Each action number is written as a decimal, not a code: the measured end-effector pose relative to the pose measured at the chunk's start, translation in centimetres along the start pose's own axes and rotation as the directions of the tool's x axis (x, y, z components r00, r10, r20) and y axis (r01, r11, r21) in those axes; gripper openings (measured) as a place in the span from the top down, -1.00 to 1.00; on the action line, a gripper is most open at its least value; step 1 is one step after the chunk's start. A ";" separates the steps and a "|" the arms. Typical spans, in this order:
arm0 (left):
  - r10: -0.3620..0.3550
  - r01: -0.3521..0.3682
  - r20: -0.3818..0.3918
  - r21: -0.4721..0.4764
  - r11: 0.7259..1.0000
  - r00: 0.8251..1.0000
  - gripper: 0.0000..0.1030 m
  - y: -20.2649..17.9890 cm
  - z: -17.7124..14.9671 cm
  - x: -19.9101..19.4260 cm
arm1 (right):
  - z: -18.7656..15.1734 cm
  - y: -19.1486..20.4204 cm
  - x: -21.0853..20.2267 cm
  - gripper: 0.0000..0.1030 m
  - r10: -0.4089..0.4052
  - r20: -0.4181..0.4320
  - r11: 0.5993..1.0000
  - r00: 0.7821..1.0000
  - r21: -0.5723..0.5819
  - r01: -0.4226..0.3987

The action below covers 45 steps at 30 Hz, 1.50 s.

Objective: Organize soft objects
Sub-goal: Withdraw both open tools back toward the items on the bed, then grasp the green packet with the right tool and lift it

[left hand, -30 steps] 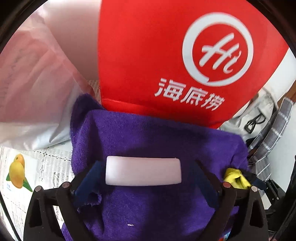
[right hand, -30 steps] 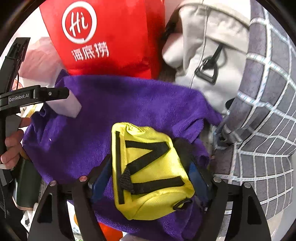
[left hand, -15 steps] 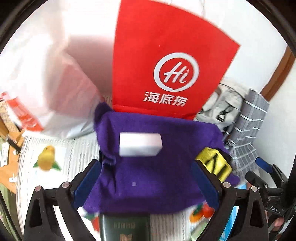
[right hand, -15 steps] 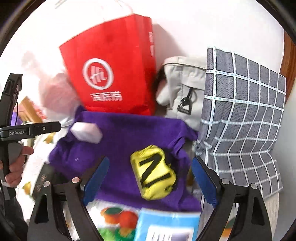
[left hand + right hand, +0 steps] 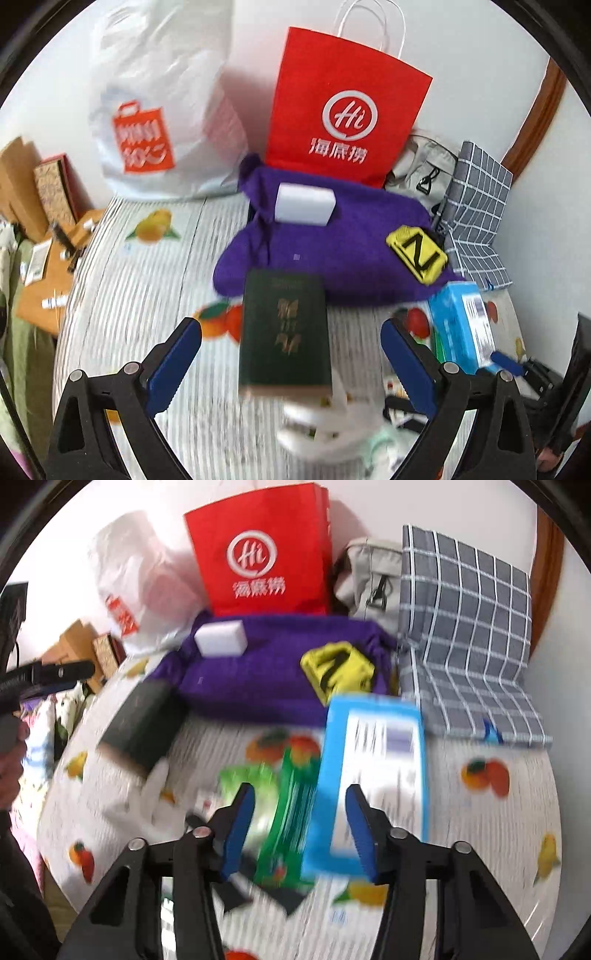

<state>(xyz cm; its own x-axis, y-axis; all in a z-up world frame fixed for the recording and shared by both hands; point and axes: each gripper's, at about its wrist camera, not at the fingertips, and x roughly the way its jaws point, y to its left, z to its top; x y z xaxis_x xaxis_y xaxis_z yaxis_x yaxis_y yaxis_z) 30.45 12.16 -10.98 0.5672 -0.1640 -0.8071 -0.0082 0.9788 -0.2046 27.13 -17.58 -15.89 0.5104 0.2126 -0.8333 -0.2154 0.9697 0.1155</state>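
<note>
Here the left tool [image 5: 291, 354] hangs wide apart and empty above a dark green book [image 5: 284, 328]. The right tool [image 5: 301, 825] is narrower, also empty, over a blue box [image 5: 373, 771]. On the table [image 5: 480, 812], the purple cloth [image 5: 332, 247] carries 2 items: a white sponge [image 5: 304, 203] and a yellow pouch [image 5: 417, 254], before a red bag [image 5: 343, 107].

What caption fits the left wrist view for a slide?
Open left hand-held gripper above a green book; white sponge and yellow pouch lie on purple cloth.
</note>
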 end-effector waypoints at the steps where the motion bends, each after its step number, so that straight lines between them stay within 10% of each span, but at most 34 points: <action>1: -0.006 0.006 -0.006 -0.012 1.000 1.000 -0.90 0.2 -0.7 -0.1 | -0.9 0.4 -0.1 0.15 0.002 -0.007 1.000 1.000 -0.006 -0.002; 14: -0.037 0.036 -0.051 -0.011 0.999 0.998 -0.90 0.7 -7.2 -1.8 | -6.4 3.8 2.4 0.19 -0.083 -0.014 0.993 0.996 -0.083 0.081; 21: -0.035 0.034 -0.078 -0.014 0.999 0.996 -0.90 1.2 -8.3 -1.8 | -6.2 4.5 4.7 0.66 -0.192 0.004 0.976 0.981 -0.104 0.191; 27: -0.033 0.030 -0.079 -0.031 0.999 0.996 -0.90 1.9 -8.6 -2.1 | -6.0 4.3 3.0 0.95 -0.145 0.040 0.986 0.989 -0.079 0.148; 45: -0.051 0.047 -0.079 -0.057 0.997 0.996 -0.90 0.4 -11.2 -4.0 | -10.5 2.1 -6.2 0.97 0.089 0.096 0.994 0.991 0.053 -0.094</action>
<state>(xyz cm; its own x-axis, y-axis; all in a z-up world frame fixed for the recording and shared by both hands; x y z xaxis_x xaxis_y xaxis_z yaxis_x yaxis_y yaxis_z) 18.95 11.84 -14.07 0.5004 -0.2229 -0.8366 -0.0284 0.9616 -0.2731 14.79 -18.11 -16.15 0.5664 0.3087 -0.7641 -0.2182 0.9503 0.2222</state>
